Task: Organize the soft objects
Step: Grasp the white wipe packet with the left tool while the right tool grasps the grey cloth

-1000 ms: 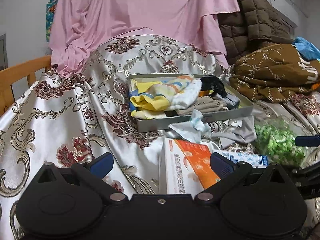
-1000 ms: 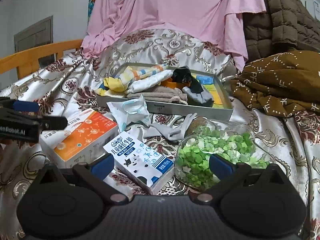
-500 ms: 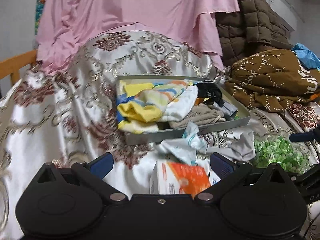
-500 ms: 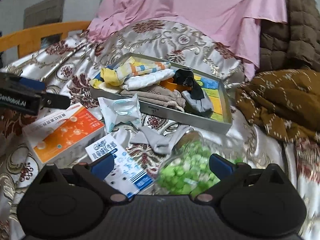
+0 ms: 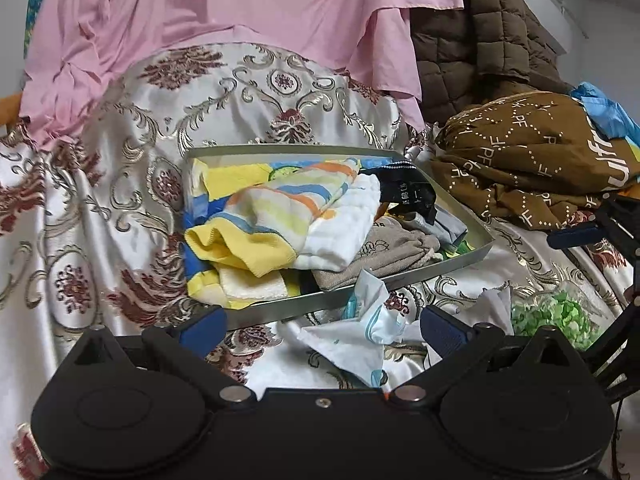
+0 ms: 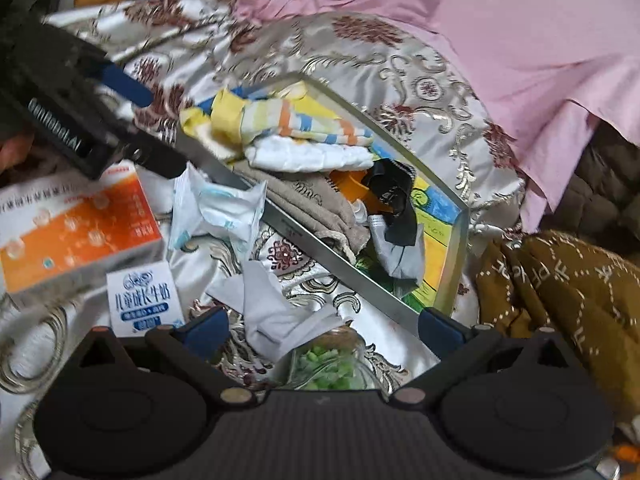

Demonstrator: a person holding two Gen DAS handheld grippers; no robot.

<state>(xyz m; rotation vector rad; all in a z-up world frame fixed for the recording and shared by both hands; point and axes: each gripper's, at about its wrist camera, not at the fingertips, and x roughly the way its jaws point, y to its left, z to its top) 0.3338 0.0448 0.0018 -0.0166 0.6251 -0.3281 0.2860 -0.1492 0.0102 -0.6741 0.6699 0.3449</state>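
Note:
A grey metal tray (image 5: 452, 266) (image 6: 352, 276) lies on the brocade bedspread. It holds a yellow striped cloth (image 5: 272, 216) (image 6: 280, 120), a white cloth (image 5: 344, 224), a beige cloth (image 5: 384, 252) (image 6: 316, 212) and a black cloth (image 5: 408, 192) (image 6: 392, 200). A pale grey cloth (image 6: 276, 316) and a wrapped face mask (image 5: 360, 332) (image 6: 224, 208) lie in front of the tray. My left gripper (image 5: 320, 328) is open and empty above the mask. My right gripper (image 6: 320, 328) is open and empty above the grey cloth.
An orange box (image 6: 76, 232), a milk carton (image 6: 140, 300) and a clear jar of green pieces (image 6: 328, 364) (image 5: 556, 316) lie near the tray. A brown patterned blanket (image 5: 532, 160) is at the right. A pink sheet (image 5: 240, 12) hangs behind.
Both grippers have moved forward toward the tray. The right gripper has also tilted and rolled, so the tray now looks slanted. The orange box has dropped out of the left wrist view.

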